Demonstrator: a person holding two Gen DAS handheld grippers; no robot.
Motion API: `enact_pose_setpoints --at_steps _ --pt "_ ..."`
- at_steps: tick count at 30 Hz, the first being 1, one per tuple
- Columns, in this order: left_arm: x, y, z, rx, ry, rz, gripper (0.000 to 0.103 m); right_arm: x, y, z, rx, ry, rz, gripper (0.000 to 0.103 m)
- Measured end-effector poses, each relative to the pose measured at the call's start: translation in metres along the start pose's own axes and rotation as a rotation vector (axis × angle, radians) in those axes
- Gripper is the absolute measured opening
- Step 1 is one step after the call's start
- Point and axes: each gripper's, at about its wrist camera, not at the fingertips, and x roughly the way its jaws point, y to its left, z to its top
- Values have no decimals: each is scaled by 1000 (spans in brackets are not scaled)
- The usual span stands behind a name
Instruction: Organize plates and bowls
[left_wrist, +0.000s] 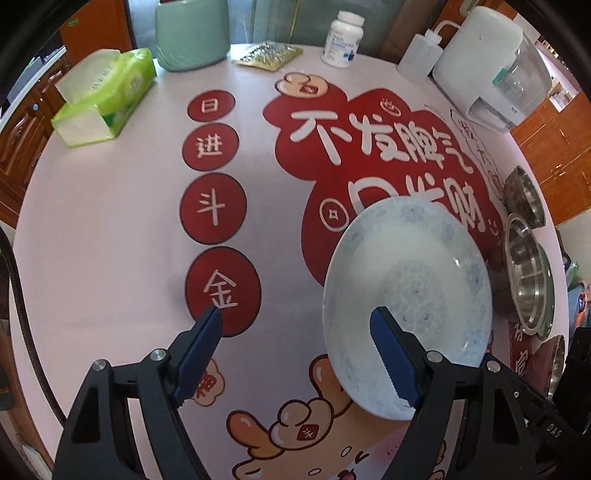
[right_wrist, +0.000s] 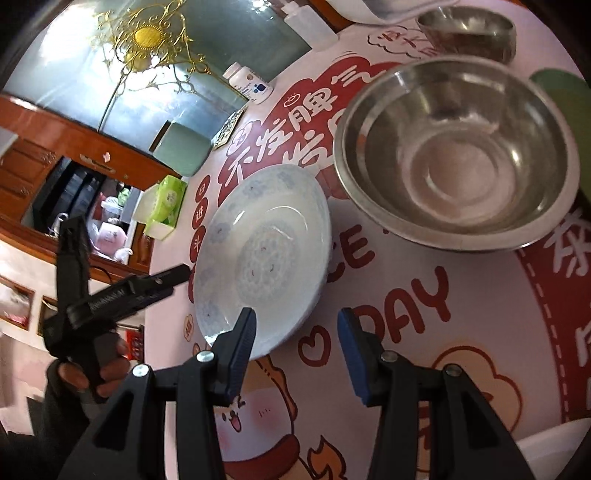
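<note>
While both pairs of tongs hang over the counter (left_wrist: 110, 221) with nothing between their pads, the step in hand looks like the approach to the white plate (left_wrist: 406, 295), which lies flat on the printed cover just left of the large steel bowl (right_wrist: 458, 155). The left tongs (left_wrist: 295, 321) stand wide, one blue pad over the plate's near-left rim and the other over bare cover; the right tongs (right_wrist: 297, 325) stand at a middling gap, empty, with one pad above the plate's near rim. To do this well I would bring one pad under the rim's lip and the other onto its upper face, then close squarely, since glazed ceramic is slick and a shallow sloping rim can slide out of ribbed pads if pinched at a slant. The plate is glossy, round and shallow, with a faint blue pattern around the rim and in the centre. The bowl is deep, thin-walled, polished metal; a smaller steel bowl (right_wrist: 469, 29) sits beyond it at the far edge. The cover looks smooth and wipeable, so a nudged plate could skid.
</note>
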Motion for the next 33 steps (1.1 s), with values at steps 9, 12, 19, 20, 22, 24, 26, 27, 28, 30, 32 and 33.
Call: enact_pose_setpoints --at_steps 9,12,19,20,22,24,26,27,28,30,32,33 --pt "17 -1 2 -5 12 -56 81 12 -3 3 -5 -15 33 46" --pt "19 -4 3 8 11 -73 80 17 -3 3 -12 -6 36 46" --pt "26 -13 5 22 25 -96 69 24 -2 4 -10 1 36 40" --pt "27 -15 6 27 29 -101 69 25 -2 4 -14 0 35 38" --pt "28 -17 6 36 30 -107 68 26 -2 5 -23 -4 25 36" --pt "30 -19 6 41 34 -108 58 27 -3 6 -20 -4 23 34" --pt "32 -20 7 41 38 -110 56 27 -5 6 -11 -7 25 30" --pt "32 -20 7 42 34 -111 55 27 -6 6 -7 -7 27 30" --pt "32 -20 7 47 27 -117 54 27 -7 7 -5 -7 29 28" --pt "33 -21 7 57 20 -131 47 27 -9 7 -7 -7 30 27" --pt "33 -23 7 71 12 -135 42 27 -8 8 -13 -9 23 25" --pt "33 -24 7 78 10 -135 38 27 -9 8 -14 -9 23 25"
